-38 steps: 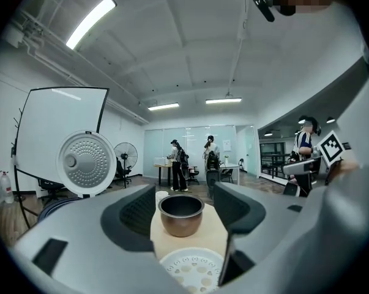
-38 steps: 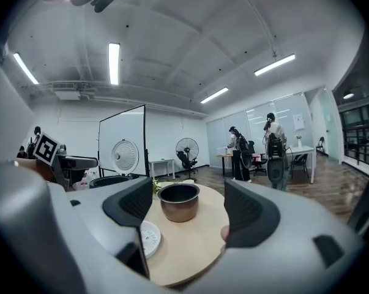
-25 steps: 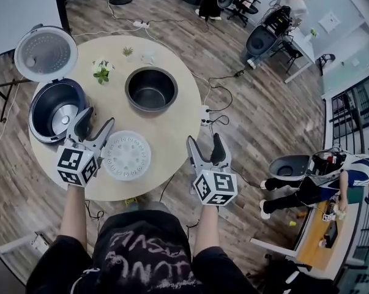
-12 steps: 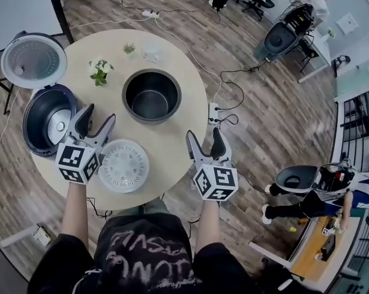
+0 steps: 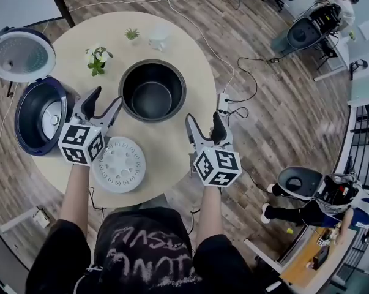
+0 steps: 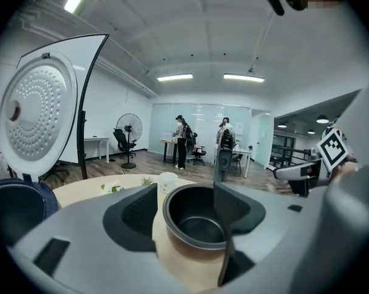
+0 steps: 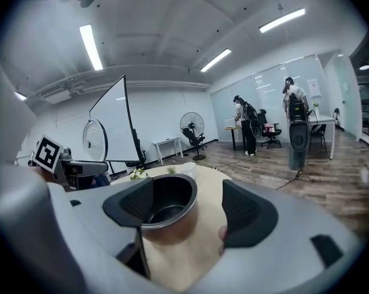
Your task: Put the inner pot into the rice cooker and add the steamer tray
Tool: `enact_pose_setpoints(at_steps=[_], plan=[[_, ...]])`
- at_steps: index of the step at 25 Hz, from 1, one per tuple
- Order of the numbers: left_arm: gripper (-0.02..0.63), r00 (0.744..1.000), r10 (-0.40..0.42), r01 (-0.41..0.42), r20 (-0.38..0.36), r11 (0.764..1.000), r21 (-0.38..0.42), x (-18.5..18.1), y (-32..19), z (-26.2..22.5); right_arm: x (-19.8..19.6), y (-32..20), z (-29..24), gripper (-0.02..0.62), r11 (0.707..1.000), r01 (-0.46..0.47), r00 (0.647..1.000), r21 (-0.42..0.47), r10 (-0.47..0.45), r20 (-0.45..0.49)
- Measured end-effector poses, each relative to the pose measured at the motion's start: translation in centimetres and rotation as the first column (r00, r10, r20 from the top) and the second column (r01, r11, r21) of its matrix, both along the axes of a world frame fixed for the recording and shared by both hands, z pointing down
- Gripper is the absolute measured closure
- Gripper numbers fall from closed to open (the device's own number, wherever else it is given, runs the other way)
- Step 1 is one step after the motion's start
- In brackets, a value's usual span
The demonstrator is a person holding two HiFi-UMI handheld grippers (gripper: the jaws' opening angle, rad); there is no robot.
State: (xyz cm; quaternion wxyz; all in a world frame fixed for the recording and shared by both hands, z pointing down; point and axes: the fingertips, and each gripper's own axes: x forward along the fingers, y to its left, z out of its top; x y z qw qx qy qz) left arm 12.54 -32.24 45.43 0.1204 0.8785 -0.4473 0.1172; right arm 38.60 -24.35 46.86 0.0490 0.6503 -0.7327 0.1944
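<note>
Over the tabletop (image 5: 172, 155), your left gripper (image 5: 106, 100) and right gripper (image 5: 204, 120) hover open, empty, at the inner pot's (image 5: 152, 90) eight and four o'clock.

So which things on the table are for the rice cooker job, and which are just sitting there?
For the job:
- inner pot, empty, mid-table
- rice cooker, lid open
- steamer tray, white, at the near edge

Just sitting there:
- flowering plant
- little green plant
- white cup
</note>
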Motion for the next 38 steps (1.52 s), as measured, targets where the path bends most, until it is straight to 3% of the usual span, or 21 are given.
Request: enact_pose_setpoints(at_steps=[20, 26, 32, 34, 38], plan=[[0.331, 0.993, -0.069, 0.087, 0.097, 0.976, -0.198, 1.2, -6.0, 10.5, -1.9, -8.1, 8.7, 0.263, 0.977, 0.089, 0.992, -0.195, -0.07, 0.104], [0.383, 0.985, -0.077, 0.114, 0.154, 0.961, -0.251, 0.7, -6.5, 12.5, -2.4, -9.3, 10.2, 0.343, 0.967, 0.097, 0.992, -0.236, -0.073, 0.106], [0.399, 0.986, -0.08, 0.119, 0.146, 0.952, -0.281, 1.1, -6.8, 13.1, -2.9, -9.8, 12.2, 0.354, 0.947, 0.105, 0.991, -0.304, -0.075, 0.108], [0.405, 0.986, -0.074, 0.116, 0.152, 0.949, -0.293, 1.4, -6.9, 13.2, -2.9, -9.9, 12.4, 0.386, 0.945, 0.099, 0.992, -0.313, -0.068, 0.106], [0.465, 0.989, -0.069, 0.108, 0.133, 0.942, -0.318, 1.9, -6.8, 13.4, -3.1, -10.0, 12.5, 0.411, 0.94, 0.115, 0.989, -0.321, -0.078, 0.125]])
